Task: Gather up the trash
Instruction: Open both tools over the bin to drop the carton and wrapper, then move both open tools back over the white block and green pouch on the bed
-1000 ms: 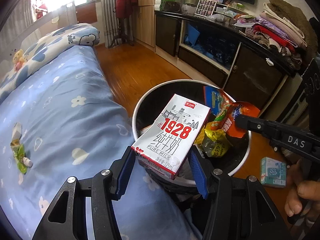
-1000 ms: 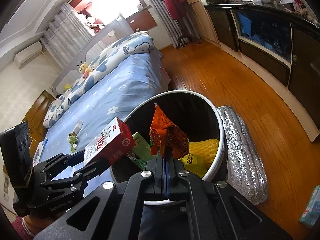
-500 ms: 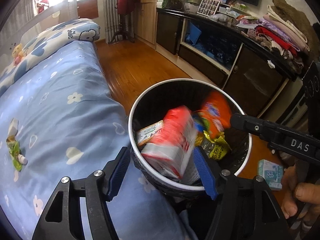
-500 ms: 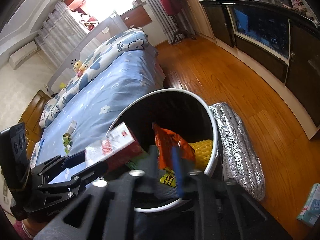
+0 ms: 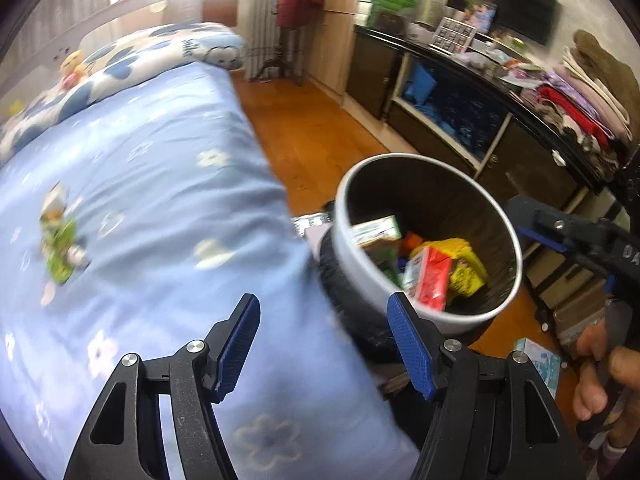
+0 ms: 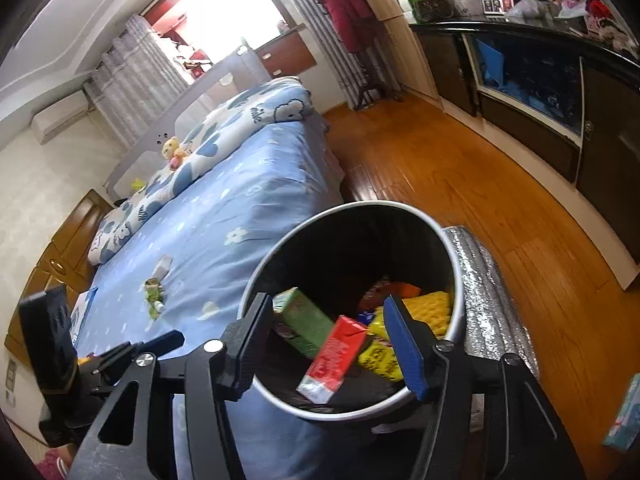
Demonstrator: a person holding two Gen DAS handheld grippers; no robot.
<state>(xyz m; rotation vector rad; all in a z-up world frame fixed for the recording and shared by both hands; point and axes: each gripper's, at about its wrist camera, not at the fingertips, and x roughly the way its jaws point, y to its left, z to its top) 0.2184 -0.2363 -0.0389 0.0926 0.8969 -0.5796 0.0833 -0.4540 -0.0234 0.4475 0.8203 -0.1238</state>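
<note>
Both our grippers, left [image 5: 322, 322] and right [image 6: 326, 322], hang released; the milk carton [image 6: 333, 356] half-hides wrappers in the trash bin [image 6: 456, 280].

Right gripper [image 6: 328, 344]: seen at 6 o'clock, jaws spread wide with nothing between them, held above the bin's near rim
Trash bin [image 6: 456, 280]: round, white-rimmed, dark inside, placed at centre between bed and foil mat
Milk carton [image 6: 334, 358]: red and white, laid tilted inside the bin, on top of the other trash
Green box [image 6: 308, 320]: lodged in the bin just beside the carton, toward 10 o'clock
Yellow wrappers [image 6: 430, 306]: piled in the bin toward 3 o'clock
Bed [image 6: 240, 208]: blue floral sheet, spread toward 10 o'clock
Wrapper on bed [image 6: 154, 294]: green, left lying at 9 o'clock
Left gripper [image 6: 132, 354]: partly visible at 8 o'clock; jaw state not discernible
Foil mat [image 6: 492, 292]: silver, laid on the wooden floor touching the bin
</note>
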